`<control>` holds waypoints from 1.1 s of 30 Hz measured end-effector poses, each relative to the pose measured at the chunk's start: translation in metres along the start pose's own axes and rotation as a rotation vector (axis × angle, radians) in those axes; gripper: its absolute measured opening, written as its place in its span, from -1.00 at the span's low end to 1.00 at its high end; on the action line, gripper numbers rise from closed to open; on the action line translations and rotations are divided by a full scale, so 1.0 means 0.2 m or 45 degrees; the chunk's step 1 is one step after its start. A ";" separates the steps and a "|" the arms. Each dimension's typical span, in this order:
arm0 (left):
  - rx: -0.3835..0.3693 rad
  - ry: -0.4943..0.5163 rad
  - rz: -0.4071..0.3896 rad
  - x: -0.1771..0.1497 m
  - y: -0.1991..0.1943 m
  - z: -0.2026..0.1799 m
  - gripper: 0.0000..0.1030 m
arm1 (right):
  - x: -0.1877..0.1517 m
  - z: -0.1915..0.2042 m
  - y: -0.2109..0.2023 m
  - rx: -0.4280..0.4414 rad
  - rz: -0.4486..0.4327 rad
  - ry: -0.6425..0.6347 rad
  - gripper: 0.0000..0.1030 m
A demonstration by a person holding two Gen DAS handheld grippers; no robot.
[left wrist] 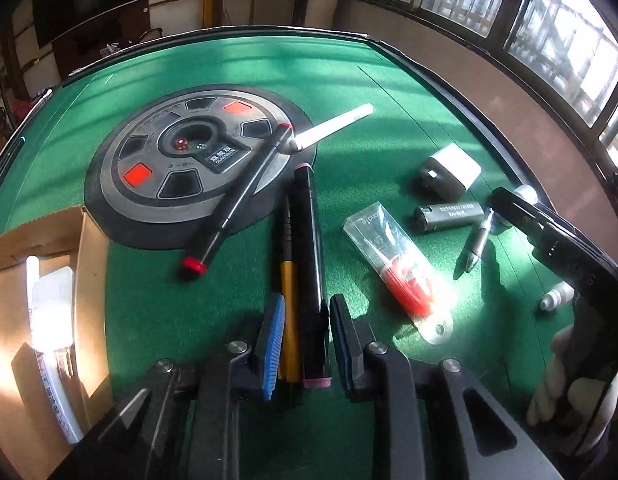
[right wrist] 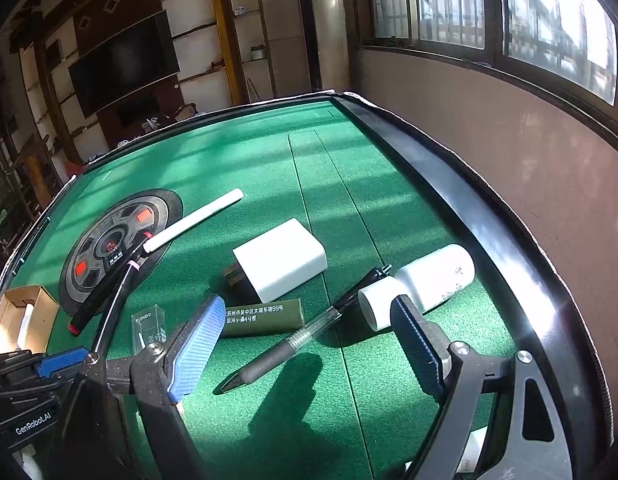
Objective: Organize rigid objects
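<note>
Green felt covers your counter (right wrist: 249, 160). Your left tool (left wrist: 303, 344) pinches a black marker (left wrist: 311, 264) and yellow pen (left wrist: 287, 280). Your right tool (right wrist: 309, 344) hangs spread above a grey pen (right wrist: 285, 344).

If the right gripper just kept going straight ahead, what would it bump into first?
Probably the grey pen lying on the green table between the open right gripper fingers, then the white charger farther on; depth is hard to judge.

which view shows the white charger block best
The right wrist view: the white charger block lies near centre, unobstructed, with its top, side and dark plug end all clear. The left wrist view shows it smaller, off to the right, distorted by the fisheye.
</note>
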State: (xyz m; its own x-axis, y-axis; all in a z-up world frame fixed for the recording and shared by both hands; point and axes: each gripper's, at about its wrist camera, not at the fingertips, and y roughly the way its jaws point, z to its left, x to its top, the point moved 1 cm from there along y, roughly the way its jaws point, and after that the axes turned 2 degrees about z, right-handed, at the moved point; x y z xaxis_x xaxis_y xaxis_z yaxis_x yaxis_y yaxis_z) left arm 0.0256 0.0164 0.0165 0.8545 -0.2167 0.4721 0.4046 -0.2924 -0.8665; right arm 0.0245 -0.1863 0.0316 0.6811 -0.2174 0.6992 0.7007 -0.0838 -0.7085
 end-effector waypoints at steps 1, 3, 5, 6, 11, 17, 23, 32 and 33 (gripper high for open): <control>-0.013 -0.001 -0.002 -0.01 -0.02 -0.01 -0.55 | 0.00 0.00 0.00 0.001 0.001 0.000 0.62; -0.036 -0.006 -0.009 -0.03 -0.05 -0.02 -0.55 | 0.00 0.00 0.00 0.002 0.003 -0.002 0.62; -0.047 -0.010 -0.023 -0.03 -0.07 -0.02 -0.55 | 0.00 0.00 0.00 0.005 0.004 0.000 0.62; -0.032 -0.011 -0.033 -0.02 -0.07 -0.02 -0.55 | 0.00 0.00 0.00 0.004 0.004 -0.001 0.62; 0.052 0.007 -0.045 0.01 -0.01 0.01 -0.51 | 0.00 0.00 0.00 0.002 0.003 -0.002 0.63; 0.149 0.066 -0.026 0.02 0.03 0.01 -0.49 | 0.00 0.00 0.00 0.007 0.012 -0.008 0.62; 0.175 0.077 -0.014 0.02 0.08 -0.02 -0.49 | 0.00 0.00 -0.01 0.009 0.009 -0.001 0.63; 0.122 0.071 -0.035 0.04 0.10 -0.06 -0.86 | 0.00 0.01 -0.01 0.018 0.002 -0.015 0.63; 0.098 0.049 -0.058 0.03 0.07 -0.05 -0.86 | 0.00 0.01 -0.01 0.021 0.004 -0.015 0.62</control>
State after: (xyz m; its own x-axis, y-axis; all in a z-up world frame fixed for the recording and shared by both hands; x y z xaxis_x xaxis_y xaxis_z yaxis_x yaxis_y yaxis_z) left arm 0.0330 0.0014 0.0082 0.8221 -0.2411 0.5159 0.4677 -0.2309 -0.8532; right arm 0.0241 -0.1846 0.0330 0.6854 -0.2061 0.6984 0.7021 -0.0674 -0.7089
